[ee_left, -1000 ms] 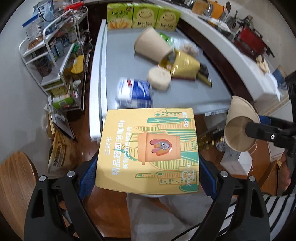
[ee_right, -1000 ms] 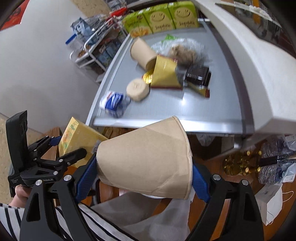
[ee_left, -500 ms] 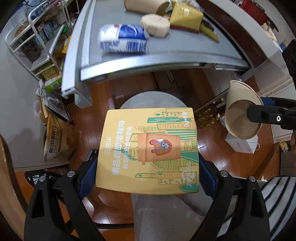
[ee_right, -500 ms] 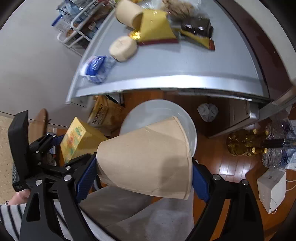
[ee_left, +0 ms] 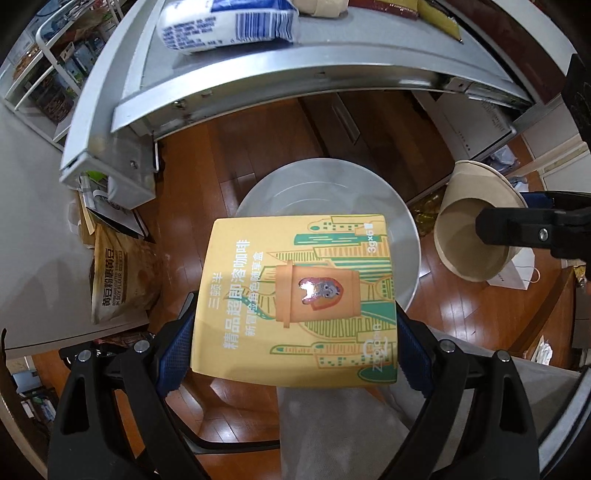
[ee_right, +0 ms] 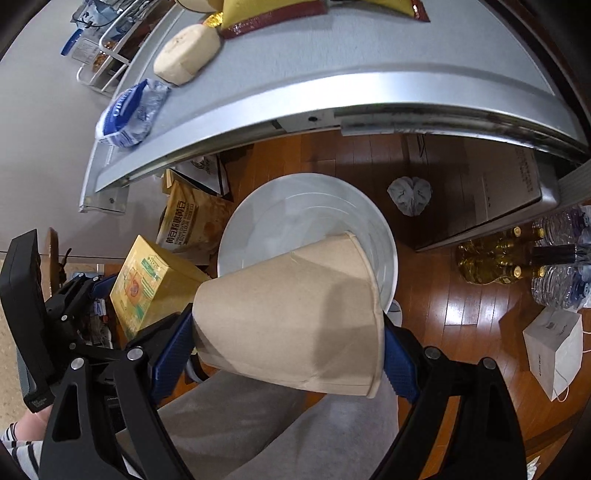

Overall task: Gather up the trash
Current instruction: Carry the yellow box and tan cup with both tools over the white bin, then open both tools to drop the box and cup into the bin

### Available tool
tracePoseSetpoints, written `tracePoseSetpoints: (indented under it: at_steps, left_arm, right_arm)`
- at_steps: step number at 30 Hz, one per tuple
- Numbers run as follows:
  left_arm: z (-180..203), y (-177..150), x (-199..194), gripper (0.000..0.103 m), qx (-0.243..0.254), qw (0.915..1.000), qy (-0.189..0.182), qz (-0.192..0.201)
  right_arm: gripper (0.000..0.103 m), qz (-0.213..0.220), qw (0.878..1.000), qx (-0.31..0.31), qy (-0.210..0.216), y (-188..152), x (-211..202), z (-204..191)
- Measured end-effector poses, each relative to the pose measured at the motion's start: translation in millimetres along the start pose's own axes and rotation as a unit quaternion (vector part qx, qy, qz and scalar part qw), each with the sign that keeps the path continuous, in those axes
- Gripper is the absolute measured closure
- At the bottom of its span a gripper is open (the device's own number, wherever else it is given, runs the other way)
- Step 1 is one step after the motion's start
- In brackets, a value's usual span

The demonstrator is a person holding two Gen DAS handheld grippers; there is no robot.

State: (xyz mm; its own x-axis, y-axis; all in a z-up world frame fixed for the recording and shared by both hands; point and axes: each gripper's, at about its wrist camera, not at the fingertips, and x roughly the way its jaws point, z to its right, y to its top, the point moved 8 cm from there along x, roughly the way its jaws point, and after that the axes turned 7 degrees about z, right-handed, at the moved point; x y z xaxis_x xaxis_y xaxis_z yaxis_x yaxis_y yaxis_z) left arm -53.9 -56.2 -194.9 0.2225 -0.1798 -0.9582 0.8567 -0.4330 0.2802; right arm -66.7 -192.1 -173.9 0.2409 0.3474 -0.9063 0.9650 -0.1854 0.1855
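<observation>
My left gripper [ee_left: 295,343] is shut on a yellow coffee box [ee_left: 295,299] and holds it above the near side of a round white bin [ee_left: 317,184] on the wooden floor. My right gripper [ee_right: 288,347] is shut on a brown paper cup [ee_right: 288,321], lying sideways, over the bin's [ee_right: 280,206] near edge. The cup [ee_left: 476,225] also shows at the right in the left wrist view, and the box [ee_right: 147,280] at the left in the right wrist view. More trash lies on the grey table: a blue-white packet [ee_left: 225,22], a beige round pack [ee_right: 184,59], and a yellow wrapper [ee_right: 273,11].
The grey table edge [ee_right: 332,96] overhangs just beyond the bin. A yellow flour bag [ee_left: 122,269] leans at the left. A crumpled grey wad [ee_right: 410,194], bottles [ee_right: 495,262] and a white paper bag [ee_right: 554,354] sit on the floor at the right. My grey-clad legs fill the bottom.
Both grippers have tilted downward and moved nearer the floor with their loads. The white bin has come into fuller view and the table has slid to the top of both views.
</observation>
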Motion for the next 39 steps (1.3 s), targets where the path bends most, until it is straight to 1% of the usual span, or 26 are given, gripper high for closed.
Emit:
tracePoseSetpoints:
  at_steps: [4, 12, 17, 31, 39]
  left_arm:
    - [3, 2, 5, 0.010, 0.002, 0.9999, 0.009, -0.003]
    - [5, 0, 12, 0.010, 0.012, 0.9998, 0.012, -0.008]
    - [4, 0, 14, 0.010, 0.013, 0.9998, 0.012, -0.013]
    - [4, -4, 25, 0.010, 0.039, 0.9984, 0.024, -0.032]
    - [1, -3, 26, 0.009, 0.041, 0.9980, 0.028, -0.038]
  right_arm:
    - [0.016, 0.002, 1.000, 0.008, -0.004, 4, 5, 0]
    - [0.016, 0.002, 0.999, 0.033, 0.000, 10, 14, 4]
    - [0.016, 0.000, 0.999, 0.032, -0.003, 12, 20, 2]
    - [0.016, -0.011, 0.999, 0.044, -0.012, 14, 36, 6]
    - [0.016, -0.021, 0.999, 0.044, -0.013, 14, 42, 4]
